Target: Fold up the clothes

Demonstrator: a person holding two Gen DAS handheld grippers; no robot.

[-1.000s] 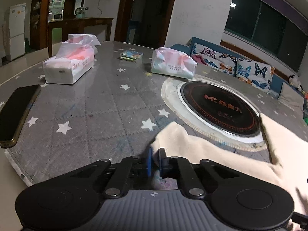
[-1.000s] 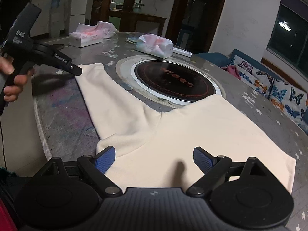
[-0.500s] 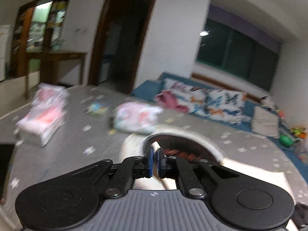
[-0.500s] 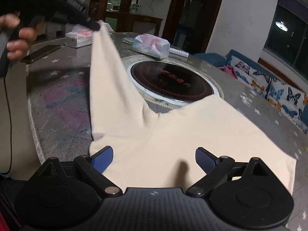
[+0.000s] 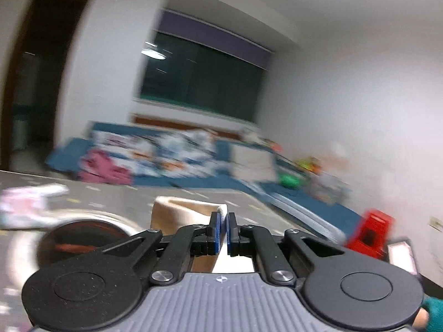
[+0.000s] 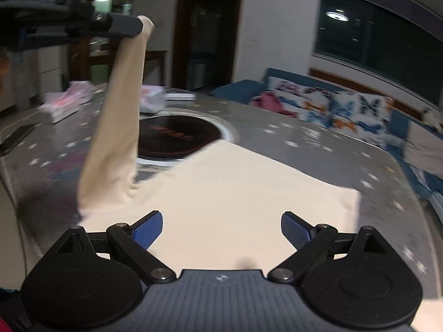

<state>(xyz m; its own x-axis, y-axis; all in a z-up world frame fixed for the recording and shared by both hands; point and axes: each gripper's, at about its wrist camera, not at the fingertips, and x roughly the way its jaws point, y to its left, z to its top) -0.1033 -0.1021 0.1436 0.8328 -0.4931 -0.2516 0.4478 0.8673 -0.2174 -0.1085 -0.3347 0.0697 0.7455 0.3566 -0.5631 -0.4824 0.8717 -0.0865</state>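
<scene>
Grey table [image 6: 318,149] with white stars fills the living room foreground; a sofa [image 6: 346,110] with butterfly cushions stands behind it. On the table lies a cream shirt [image 6: 235,191], its body flat at the near edge and reaching up to the round cooktop [image 6: 177,135] in the middle. The left gripper [image 5: 223,231] is clenched on the cuff of the sleeve [image 6: 116,116] and holds it high above the left edge, so the sleeve hangs stretched from the shoulder. The right gripper [image 6: 221,231] hovers over the shirt near the table's near edge, fingers spread wide, grasping nothing. I judge the sleeve fold is in progress. The risk: only little cloth sits between the left pads, so a fast swing may pull the cuff free. Also nothing pins the body, so the pull may drag it and wrinkle it.
</scene>
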